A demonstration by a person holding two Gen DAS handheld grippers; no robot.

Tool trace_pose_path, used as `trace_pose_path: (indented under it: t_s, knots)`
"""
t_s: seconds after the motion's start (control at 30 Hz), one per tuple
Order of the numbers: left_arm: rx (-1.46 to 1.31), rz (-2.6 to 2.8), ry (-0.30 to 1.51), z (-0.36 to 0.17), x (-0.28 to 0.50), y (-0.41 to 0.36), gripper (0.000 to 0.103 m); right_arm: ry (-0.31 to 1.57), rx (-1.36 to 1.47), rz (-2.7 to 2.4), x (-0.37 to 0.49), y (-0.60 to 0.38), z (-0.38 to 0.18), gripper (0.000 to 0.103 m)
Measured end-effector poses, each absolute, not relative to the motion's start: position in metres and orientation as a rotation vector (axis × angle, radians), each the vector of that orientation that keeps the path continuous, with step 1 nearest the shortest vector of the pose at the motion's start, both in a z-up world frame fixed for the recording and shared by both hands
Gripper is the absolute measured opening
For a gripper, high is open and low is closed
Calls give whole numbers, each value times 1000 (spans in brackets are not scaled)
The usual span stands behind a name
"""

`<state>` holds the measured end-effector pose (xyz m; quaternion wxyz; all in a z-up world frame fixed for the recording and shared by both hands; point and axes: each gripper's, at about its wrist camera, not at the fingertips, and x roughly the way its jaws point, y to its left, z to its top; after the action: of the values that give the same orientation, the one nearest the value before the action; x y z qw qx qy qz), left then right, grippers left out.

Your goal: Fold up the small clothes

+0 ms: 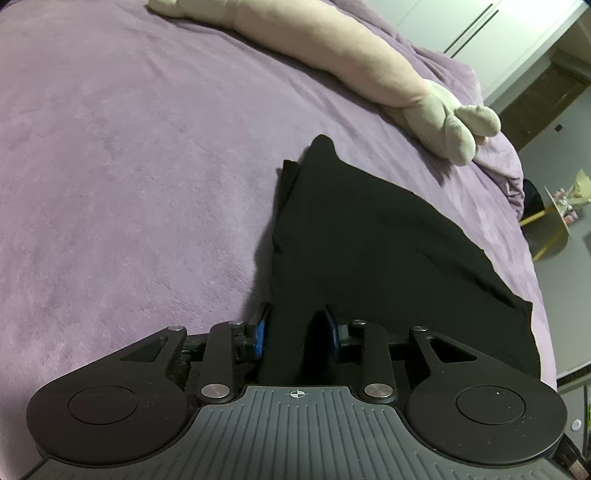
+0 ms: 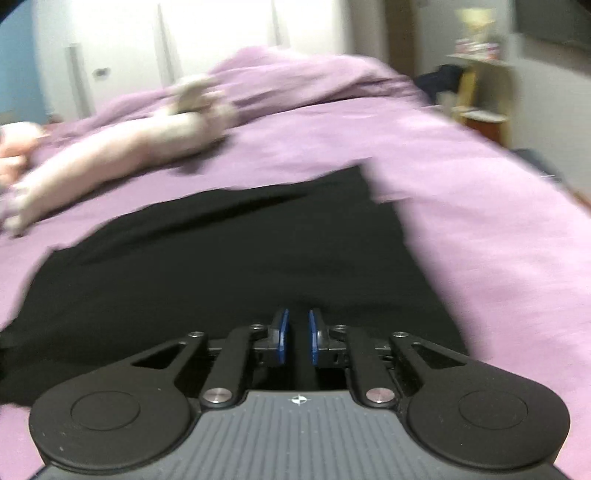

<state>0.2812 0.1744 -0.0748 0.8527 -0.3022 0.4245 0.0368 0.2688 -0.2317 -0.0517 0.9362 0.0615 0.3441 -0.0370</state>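
A black garment [image 1: 369, 240] lies on the purple bed cover [image 1: 129, 166], narrowing to a point at its far end. My left gripper [image 1: 295, 325] has a raised fold of the garment's near left edge pinched between its blue pads [image 1: 260, 332]. In the blurred right wrist view the same black garment [image 2: 221, 258] spreads wide across the bed cover [image 2: 480, 240]. My right gripper [image 2: 298, 328] sits low on the garment's near edge. Its blue pads [image 2: 283, 332] are almost together, with only a thin dark strip of cloth between them.
A long pink and grey plush toy [image 1: 332, 48] lies across the bed beyond the garment, also visible as a blurred plush toy [image 2: 129, 147]. The bed's edge drops off at right, near a small yellow shelf [image 1: 557, 218]. White wardrobe doors [image 1: 461, 26] stand behind.
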Motion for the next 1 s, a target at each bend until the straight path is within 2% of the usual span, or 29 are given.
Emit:
trace_pose_path:
  t_s: [0.03,0.07,0.17,0.3,0.4,0.47,0.53,0.6,0.63,0.67,0.83,1.0]
  knots:
    - [-640,76,890,-75,281,174,35,704,133,-107,268,-246,-52,9]
    - [-642,73,887,-75,280,174,37,708,149,-121,268,-259,-52,1]
    - [-667,47,872,-75,275,177,42,708,85,-149,268,-273,-52,0]
    - [-741,-21,856,-77,270,186,43,708,107,-171,272,-262,-38,1]
    - [-774,-45,851,-79,268,190,43,640,222,-25,270,-243,-21,5]
    - [-779,-46,857,-81,270,188,43,637,309,128,274,-225,-15,17]
    - [-804,-40,859,-83,273,188,42,659,305,219,278,-200,-15,19]
    - [-823,-24,860,-85,276,186,32,698,253,280,279,-168,-20,19]
    - [-815,-13,867,-85,278,185,19,716,222,303,279,-153,-24,19]
    - [-804,2,876,-85,280,183,16,730,189,317,278,-139,-29,19]
    - [-723,-9,832,-72,276,171,14,771,68,301,271,-95,-53,20]
    - [-710,-14,820,-69,279,167,15,755,78,288,270,-97,-43,19]
